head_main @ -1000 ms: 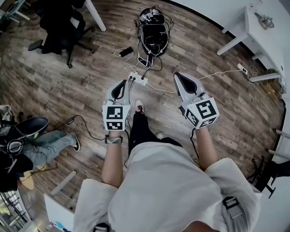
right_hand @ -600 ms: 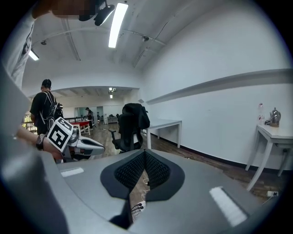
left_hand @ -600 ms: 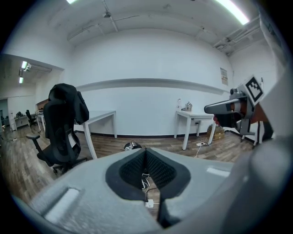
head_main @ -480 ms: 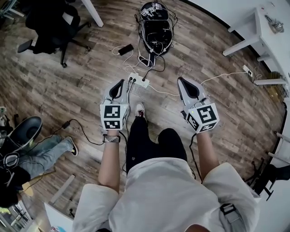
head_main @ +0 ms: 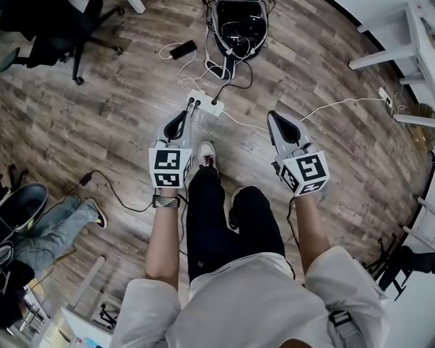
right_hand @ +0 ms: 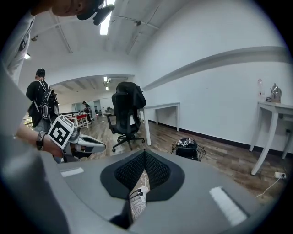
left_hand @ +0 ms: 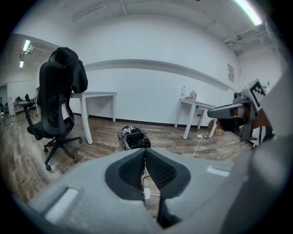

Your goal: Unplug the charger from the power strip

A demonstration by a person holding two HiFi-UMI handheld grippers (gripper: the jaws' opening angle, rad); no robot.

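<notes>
Now holding the left gripper (head_main: 185,115) and right gripper (head_main: 273,117) low over the floor, both shut and empty, just short of the power strip (head_main: 206,103).

Closest in, showing black trouser legs and a white shoe (head_main: 206,153) on the wood floor (head_main: 122,122). Keeping the two claws side by side and well apart, each pair of jaws pressed together with nothing between. Pointing the left tip near the white strip's left end, where black plugs (head_main: 192,102) sit in the sockets, not yet pulled. Trailing a white cable (head_main: 340,102) off right toward table legs. Farther back, finding a small black box (head_main: 183,49), a black bag (head_main: 238,20) full of wires, and an office chair (head_main: 47,27) at far left.
</notes>
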